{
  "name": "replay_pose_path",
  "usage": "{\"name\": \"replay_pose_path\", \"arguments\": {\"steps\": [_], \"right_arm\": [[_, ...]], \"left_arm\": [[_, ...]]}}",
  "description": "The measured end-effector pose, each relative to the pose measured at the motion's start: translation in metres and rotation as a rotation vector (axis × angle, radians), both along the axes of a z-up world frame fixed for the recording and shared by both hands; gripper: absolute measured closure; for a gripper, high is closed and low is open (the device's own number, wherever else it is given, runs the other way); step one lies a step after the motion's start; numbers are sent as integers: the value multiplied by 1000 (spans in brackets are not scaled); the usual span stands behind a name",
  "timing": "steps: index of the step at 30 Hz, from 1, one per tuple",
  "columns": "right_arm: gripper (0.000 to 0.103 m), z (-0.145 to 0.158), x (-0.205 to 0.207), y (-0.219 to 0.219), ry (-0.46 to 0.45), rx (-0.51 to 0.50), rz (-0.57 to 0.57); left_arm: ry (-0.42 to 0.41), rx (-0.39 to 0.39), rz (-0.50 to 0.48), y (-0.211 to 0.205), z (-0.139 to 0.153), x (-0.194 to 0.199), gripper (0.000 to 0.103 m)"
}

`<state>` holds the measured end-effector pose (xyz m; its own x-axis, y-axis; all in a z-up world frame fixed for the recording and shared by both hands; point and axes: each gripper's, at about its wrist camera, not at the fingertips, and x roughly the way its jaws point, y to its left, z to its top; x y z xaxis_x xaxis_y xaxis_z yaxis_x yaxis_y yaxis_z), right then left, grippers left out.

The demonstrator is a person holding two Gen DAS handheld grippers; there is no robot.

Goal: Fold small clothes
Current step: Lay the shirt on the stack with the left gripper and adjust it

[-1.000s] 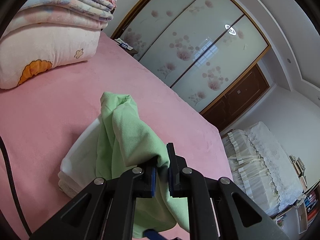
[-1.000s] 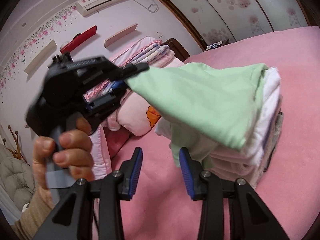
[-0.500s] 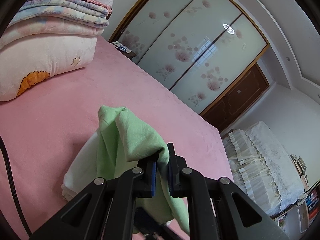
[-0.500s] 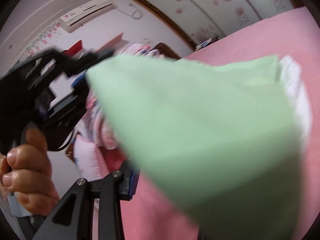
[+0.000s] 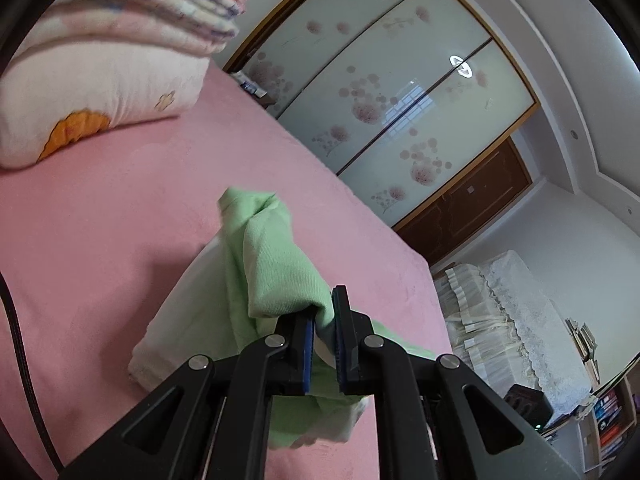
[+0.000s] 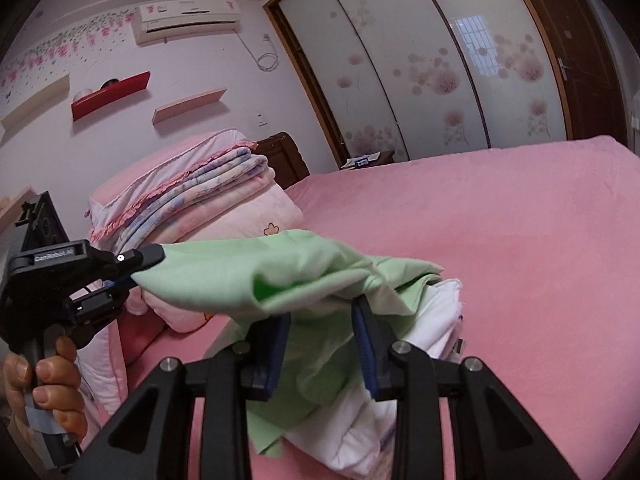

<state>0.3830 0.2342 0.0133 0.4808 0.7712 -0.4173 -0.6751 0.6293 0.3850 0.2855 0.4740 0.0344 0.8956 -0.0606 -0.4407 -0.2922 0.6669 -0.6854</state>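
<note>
A light green garment hangs over a pile of white folded clothes on the pink bed. My left gripper is shut on an edge of the green garment and holds it up; it shows at the left of the right wrist view. In that view the garment stretches from the left gripper down to the white pile. My right gripper is open, its jaws on either side of the green cloth's lower fold, not closed on it.
The pink bed spreads right and far. A stack of folded blankets and a pillow lies at the head, also in the left wrist view. A black cable runs at the left. Wardrobe doors stand behind.
My right gripper has pushed forward under the hanging green garment, so its open jaws now straddle the cloth. The left gripper has kept its hold, lifted slightly.
</note>
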Motion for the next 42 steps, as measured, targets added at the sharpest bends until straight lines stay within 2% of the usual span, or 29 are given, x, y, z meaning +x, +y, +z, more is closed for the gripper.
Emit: {"name": "replay_pose_path", "arguments": {"steps": [2, 5, 11, 17, 20, 23, 30, 31, 32, 36, 38, 42], "right_arm": [[71, -3, -8, -9, 5, 0, 20], [70, -12, -24, -18, 8, -20, 55], [70, -22, -47, -28, -6, -81, 97], [70, -23, -48, -30, -5, -92, 95], [70, -26, -47, -25, -4, -109, 100], [70, -29, -49, -14, 1, -122, 114], [70, -48, -46, 13, 98, -142, 146], [74, -51, -45, 14, 117, -131, 160], [98, -54, -45, 13, 125, -123, 167], [99, -60, -60, 9, 100, -139, 163], [99, -65, -64, 8, 102, -150, 166], [99, -84, -65, 10, 121, -185, 157]], "left_arm": [[29, -30, -4, 3, -17, -11, 96], [67, -26, 10, 8, -39, -28, 96], [215, -73, 41, 17, -105, -38, 96], [302, -33, 28, 3, -133, -29, 96], [352, -44, 28, 0, -147, -24, 96], [345, -64, 38, 0, -149, -27, 96], [236, -60, 9, -1, -121, -37, 96], [225, -64, 7, -1, -119, -37, 96], [219, -65, 5, 0, -119, -39, 96], [204, -63, -6, -7, -113, -37, 95], [206, -38, -16, -13, -111, -33, 95], [240, -13, -13, -16, -115, -24, 93]]}}
